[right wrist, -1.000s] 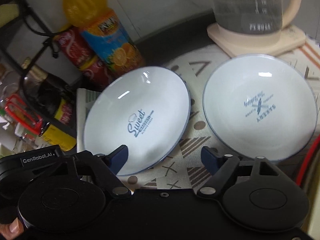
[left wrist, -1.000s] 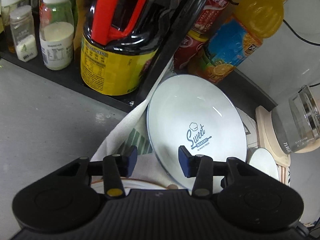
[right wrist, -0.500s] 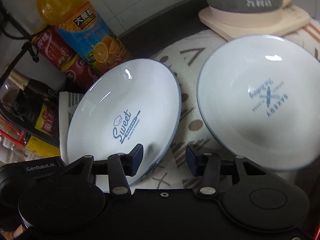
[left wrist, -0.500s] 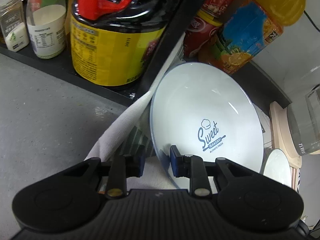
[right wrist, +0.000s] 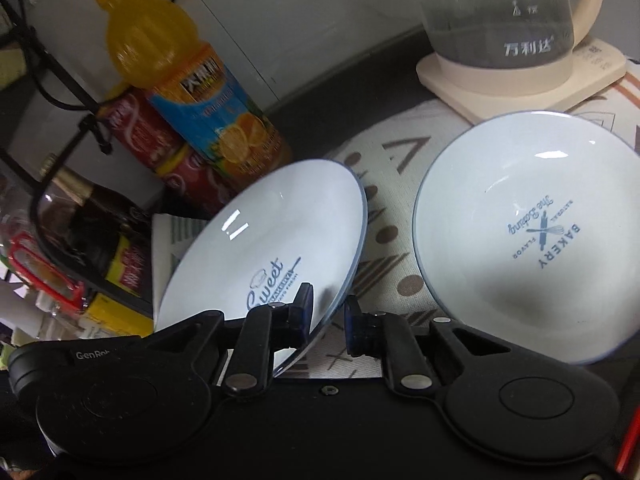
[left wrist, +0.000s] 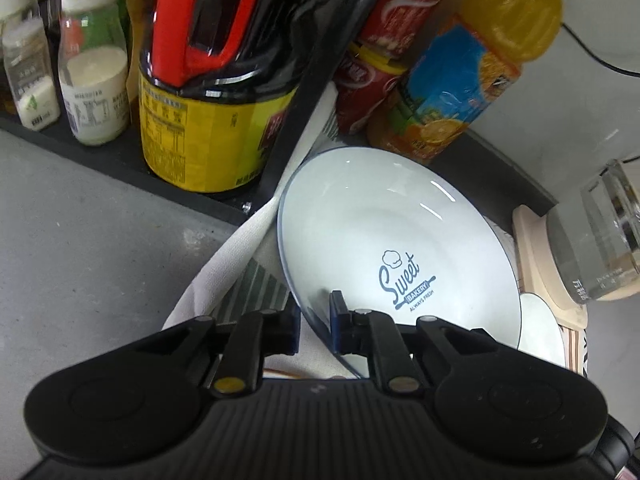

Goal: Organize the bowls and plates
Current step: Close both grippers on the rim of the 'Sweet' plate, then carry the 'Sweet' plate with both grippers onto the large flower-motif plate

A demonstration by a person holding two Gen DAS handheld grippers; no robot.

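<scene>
A white plate marked "Sweet Bakery" (left wrist: 384, 240) is tilted up off the patterned cloth; it also shows in the right wrist view (right wrist: 272, 240). My left gripper (left wrist: 314, 320) is shut on its near left rim. My right gripper (right wrist: 328, 316) is shut on its near right rim. A second white dish marked "Bakery" (right wrist: 528, 232) lies flat on the cloth to the right, and a sliver of it shows in the left wrist view (left wrist: 538, 328).
A black rack with a large soy sauce jug (left wrist: 216, 92) and small bottles (left wrist: 94, 64) stands at the left. An orange juice bottle (right wrist: 192, 92) and red cans (right wrist: 136, 132) stand behind the plate. A glass kettle on a cream base (right wrist: 516, 36) stands back right. The patterned cloth (right wrist: 392, 184) covers the counter.
Both grippers have closed from open onto the "Sweet" plate's rim. The plate has tilted up off the cloth.
</scene>
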